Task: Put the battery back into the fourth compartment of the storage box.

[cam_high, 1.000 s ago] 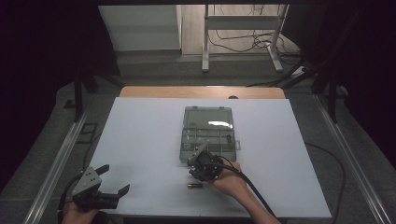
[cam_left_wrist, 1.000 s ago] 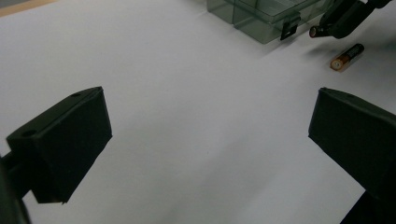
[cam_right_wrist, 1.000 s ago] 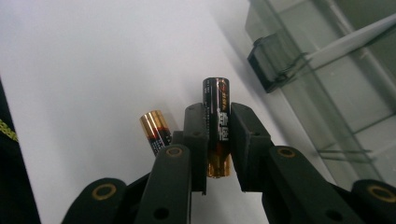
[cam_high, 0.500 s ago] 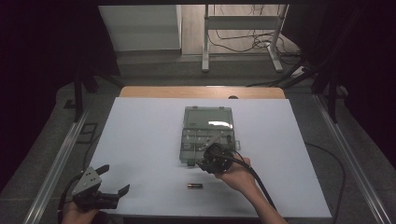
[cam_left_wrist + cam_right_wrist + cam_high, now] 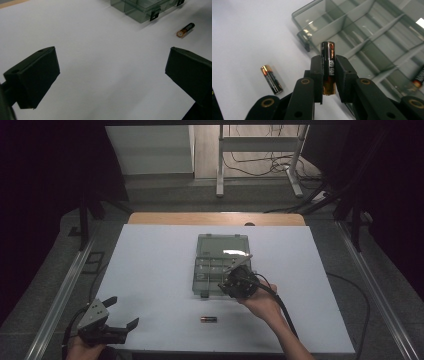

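A white table (image 5: pixel 150 270) seen from above, with a clear grey compartment box (image 5: pixel 220 262) lying open just right of its centre. The right gripper (image 5: pixel 235 282) hovers over the box's near edge, at about five o'clock from the box's middle, held by a hand that comes in from the bottom of the view. In the right gripper view its black jaws are clamped on an upright battery (image 5: pixel 328 70), which sticks out above the fingertips, with the box's empty compartments behind it. A second battery (image 5: pixel 209 319) lies flat on the table at about six o'clock from the box, apart from it and near the table's front edge. The left gripper (image 5: pixel 120 312) rests at the table's near left corner, around seven o'clock from the box and well apart from it. Its jaws stand wide with nothing between them, above bare white table.
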A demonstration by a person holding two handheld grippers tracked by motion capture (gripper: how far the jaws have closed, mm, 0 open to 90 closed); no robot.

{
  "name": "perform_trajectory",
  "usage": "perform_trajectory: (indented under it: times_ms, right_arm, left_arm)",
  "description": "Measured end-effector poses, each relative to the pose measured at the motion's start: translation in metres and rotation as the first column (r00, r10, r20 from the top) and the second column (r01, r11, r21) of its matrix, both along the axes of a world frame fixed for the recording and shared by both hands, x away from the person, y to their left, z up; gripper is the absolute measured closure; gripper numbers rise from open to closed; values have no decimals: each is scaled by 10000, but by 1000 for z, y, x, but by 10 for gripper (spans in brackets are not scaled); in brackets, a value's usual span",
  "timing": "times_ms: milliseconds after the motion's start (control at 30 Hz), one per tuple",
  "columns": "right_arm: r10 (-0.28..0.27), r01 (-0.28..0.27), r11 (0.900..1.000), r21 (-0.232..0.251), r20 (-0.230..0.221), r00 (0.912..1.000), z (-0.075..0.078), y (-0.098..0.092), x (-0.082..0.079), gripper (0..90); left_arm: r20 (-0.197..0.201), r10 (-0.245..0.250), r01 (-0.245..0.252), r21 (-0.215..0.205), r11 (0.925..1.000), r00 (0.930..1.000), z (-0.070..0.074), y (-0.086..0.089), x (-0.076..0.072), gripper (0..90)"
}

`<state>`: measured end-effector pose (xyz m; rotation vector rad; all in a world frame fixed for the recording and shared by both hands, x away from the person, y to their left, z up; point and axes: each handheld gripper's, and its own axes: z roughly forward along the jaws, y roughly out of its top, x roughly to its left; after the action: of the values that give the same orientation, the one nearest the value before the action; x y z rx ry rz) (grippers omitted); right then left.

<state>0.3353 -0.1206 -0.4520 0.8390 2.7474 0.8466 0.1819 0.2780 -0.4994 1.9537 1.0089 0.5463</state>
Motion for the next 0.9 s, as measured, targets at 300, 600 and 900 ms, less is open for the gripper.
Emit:
perform_trajectory:
  times_ms: [300, 600, 900]
  right_arm:
    - [-710, 709, 9974, 100, 170, 9973, 8, -16, 12, 762]
    - [-1325, 1322, 9911, 134, 276, 9908, 12, -29, 29, 762]
    - [-1874, 1873, 9823, 42, 326, 9817, 14, -32, 49, 762]
  left_arm:
    - [1, 22, -22, -1, 10000, 10000, 0, 0, 0, 3]
    - [-13, 43, -43, -22, 10000, 10000, 0, 0, 0, 3]
    - [-20, 90, -90, -97, 9999, 10000, 0, 1, 1, 3]
